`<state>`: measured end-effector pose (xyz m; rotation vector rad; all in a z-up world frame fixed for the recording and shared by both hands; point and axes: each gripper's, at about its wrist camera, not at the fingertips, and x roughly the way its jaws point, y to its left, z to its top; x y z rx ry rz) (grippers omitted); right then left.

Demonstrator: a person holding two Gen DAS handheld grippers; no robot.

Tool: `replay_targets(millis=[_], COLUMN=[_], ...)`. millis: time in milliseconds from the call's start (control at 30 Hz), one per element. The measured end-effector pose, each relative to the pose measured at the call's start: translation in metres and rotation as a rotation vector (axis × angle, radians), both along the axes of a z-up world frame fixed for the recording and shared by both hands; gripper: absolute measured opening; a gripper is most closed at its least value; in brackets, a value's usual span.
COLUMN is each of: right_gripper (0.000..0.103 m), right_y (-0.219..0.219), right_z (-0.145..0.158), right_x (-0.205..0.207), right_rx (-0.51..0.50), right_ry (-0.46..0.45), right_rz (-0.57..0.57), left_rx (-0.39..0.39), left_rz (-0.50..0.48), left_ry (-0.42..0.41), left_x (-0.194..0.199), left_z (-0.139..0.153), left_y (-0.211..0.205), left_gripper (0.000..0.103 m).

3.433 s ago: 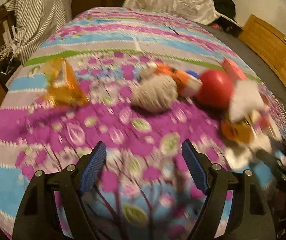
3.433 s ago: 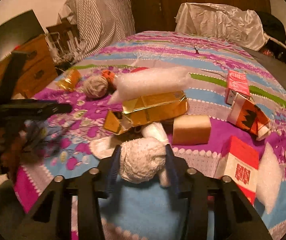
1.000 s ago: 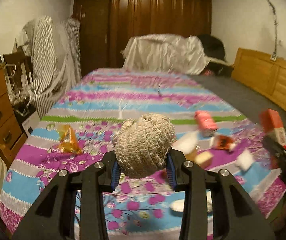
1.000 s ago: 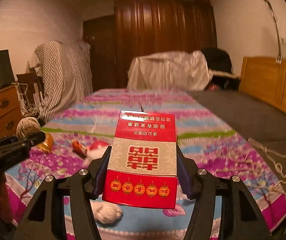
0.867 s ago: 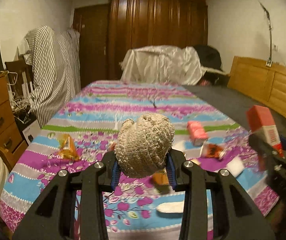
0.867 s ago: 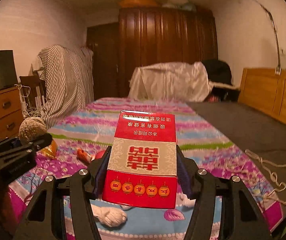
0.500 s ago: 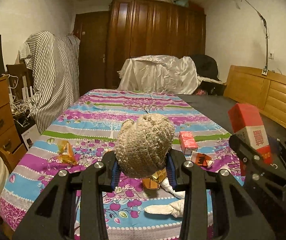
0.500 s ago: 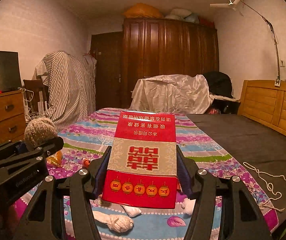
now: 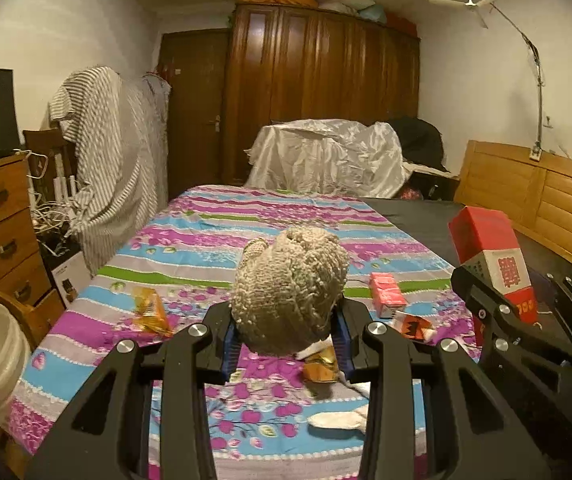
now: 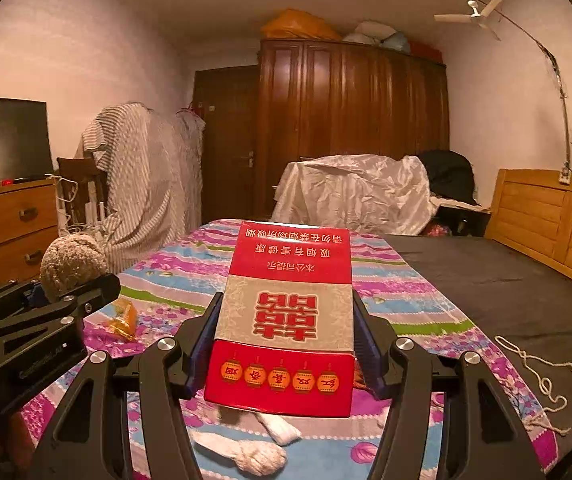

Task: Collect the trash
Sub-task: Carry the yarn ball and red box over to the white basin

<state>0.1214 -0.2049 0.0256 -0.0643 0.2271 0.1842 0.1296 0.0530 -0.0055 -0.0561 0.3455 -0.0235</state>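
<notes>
The left gripper is clamped on a rough, beige knitted ball, lumpy and rounded, carried in the air above the near end of the bed with its striped, flowered cover. The right gripper grasps a red and grey cigarette carton by its two long sides, its printed face up and its characters upside down, also clear of the bed. Both grippers point slightly downward along the bed, side by side, with an orange wrapper, a pink packet and white scraps lying on the cover below them.
</notes>
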Motion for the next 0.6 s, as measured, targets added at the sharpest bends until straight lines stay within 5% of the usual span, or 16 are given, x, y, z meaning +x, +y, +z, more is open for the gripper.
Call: replay_targets(millis=[267, 600], right_gripper=[0.06, 0.061], right_y=[0.06, 0.187], right_z=[0.022, 0.046], right_x=[0.009, 0.018], right_rx=[-0.006, -0.007], right_ry=[-0.009, 0.016], right_rz=[0.147, 0.372], left_rx=[-0.003, -0.009], left_rz=[0.14, 0.376], left_ry=[-0.008, -0.004], left_x=[-0.01, -0.031], left_z=[0.012, 0.029], left_y=[0.062, 0.173], left_gripper=[0.036, 0.036])
